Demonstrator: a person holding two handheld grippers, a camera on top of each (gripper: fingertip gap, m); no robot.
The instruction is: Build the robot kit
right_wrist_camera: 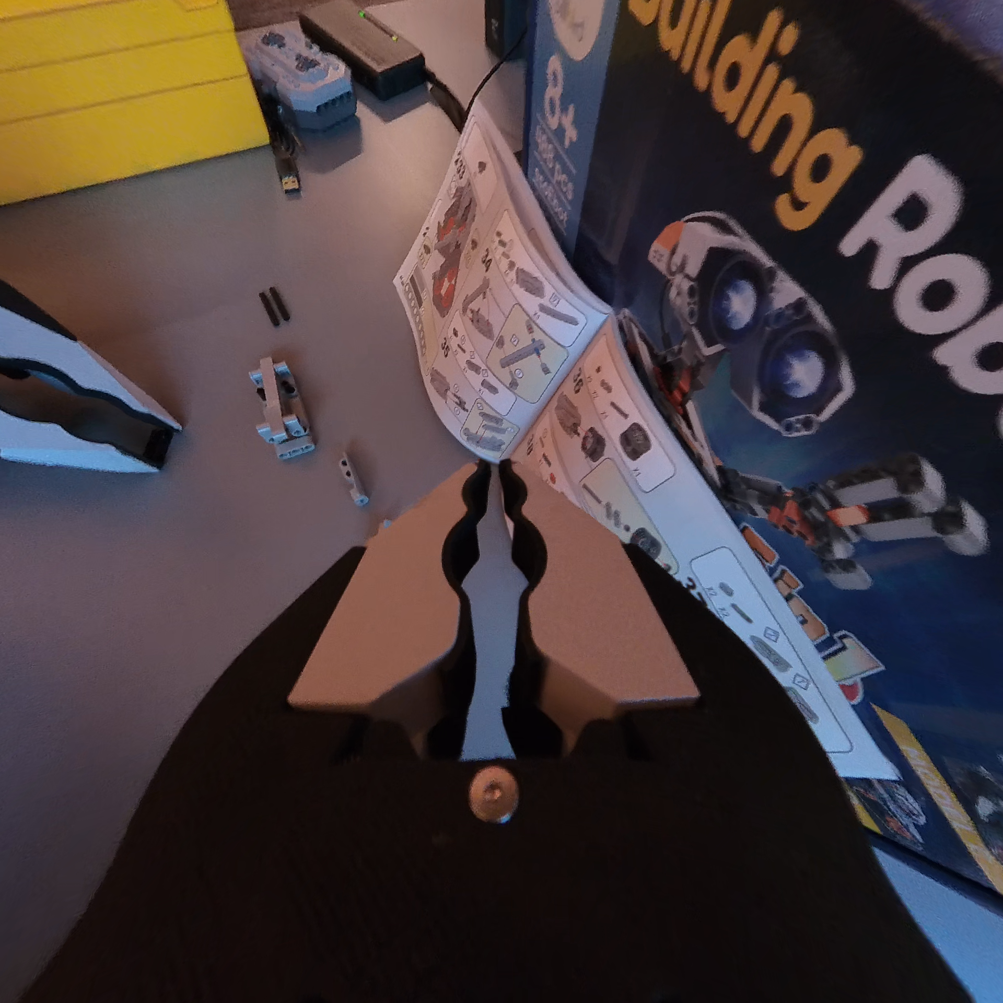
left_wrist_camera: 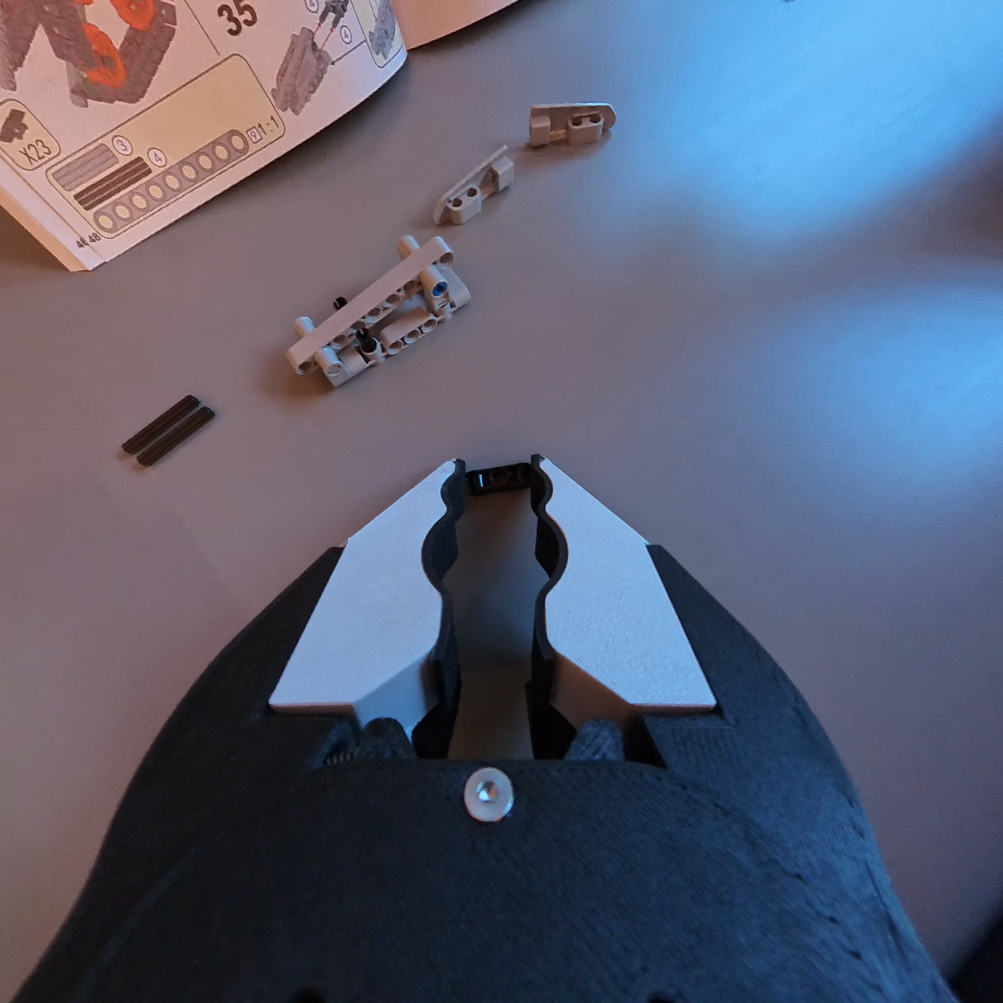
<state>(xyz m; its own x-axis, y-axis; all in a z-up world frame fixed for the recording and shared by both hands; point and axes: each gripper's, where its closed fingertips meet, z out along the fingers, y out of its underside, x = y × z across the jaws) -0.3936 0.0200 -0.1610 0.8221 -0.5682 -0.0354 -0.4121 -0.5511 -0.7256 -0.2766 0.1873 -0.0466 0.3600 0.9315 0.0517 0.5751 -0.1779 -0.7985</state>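
Observation:
My left gripper [left_wrist_camera: 498, 472] is shut on a small black connector piece [left_wrist_camera: 496, 480], held at the fingertips just above the grey table. Ahead of it lie a light-grey beam assembly [left_wrist_camera: 380, 315], two black axles [left_wrist_camera: 168, 430] and two small grey parts [left_wrist_camera: 475, 187] [left_wrist_camera: 570, 124]. My right gripper [right_wrist_camera: 491, 469] is almost fully shut, its tips at the lower fold edge of an open instruction booklet [right_wrist_camera: 488, 304], pinching it as far as I can see. The left gripper [right_wrist_camera: 157, 445] also shows at the left of the right wrist view.
The booklet leans against a large dark-blue toy box [right_wrist_camera: 787, 325] on the right. A yellow box [right_wrist_camera: 119, 92], a grey electronic module [right_wrist_camera: 309, 70], a black adapter [right_wrist_camera: 380, 54] and a cable plug [right_wrist_camera: 290, 182] sit at the far side. The booklet [left_wrist_camera: 190, 108] fills the left wrist view's upper left. The gap from one gripper's tips to the other's is roughly 25 cm.

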